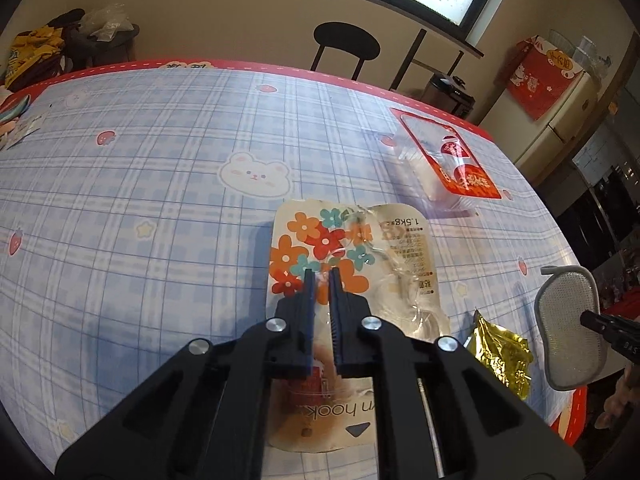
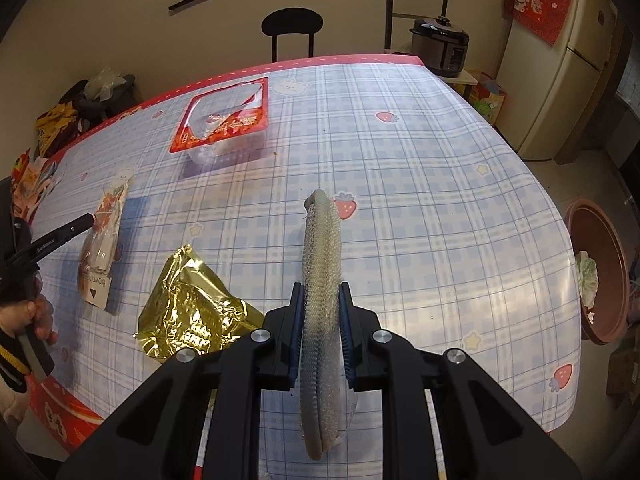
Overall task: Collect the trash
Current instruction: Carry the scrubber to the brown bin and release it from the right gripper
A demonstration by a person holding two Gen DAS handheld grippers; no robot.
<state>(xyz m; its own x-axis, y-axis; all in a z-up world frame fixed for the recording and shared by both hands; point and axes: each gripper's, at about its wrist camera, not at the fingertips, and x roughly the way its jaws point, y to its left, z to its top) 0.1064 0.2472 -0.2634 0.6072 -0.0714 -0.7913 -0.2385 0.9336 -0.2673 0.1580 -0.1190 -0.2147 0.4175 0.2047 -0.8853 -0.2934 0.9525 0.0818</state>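
Blue plaid oilcloth printed with bears and strawberries covers the table [image 1: 140,184], which has a red border along its far edge and stands in a beige-walled room with a window above and a black stool [image 1: 346,46] behind it. Over this cloth the left gripper [image 1: 320,274] hovers low above a flat flowered hook package [image 1: 352,264], its blue-padded jaws drawn close with only a narrow gap; a bit of clear film seems to sit between the tips, but whether it is actually pinched I cannot tell. The package lies flat on the cloth, its orange and teal flowers at the far end and the printing upside down at the near end.

The right gripper [image 2: 322,292] is clamped on a grey mesh scrubbing pad [image 2: 322,264], held on edge so that it sticks out forward past the fingertips and down below them.

A crumpled gold foil wrapper [image 2: 192,308] lies on the table just left of that gripper, between it and the flowered package. Farther back sits a clear plastic tray with a torn red label film [image 2: 224,124], well apart from both (its lid is peeled partly open). Off the table's right edge, on the floor, stands a brown basin [image 2: 600,272] with some crumpled pale scraps inside. A pressure cooker [image 2: 440,46] and a cream fridge [image 2: 560,76] stand beyond the far corner.
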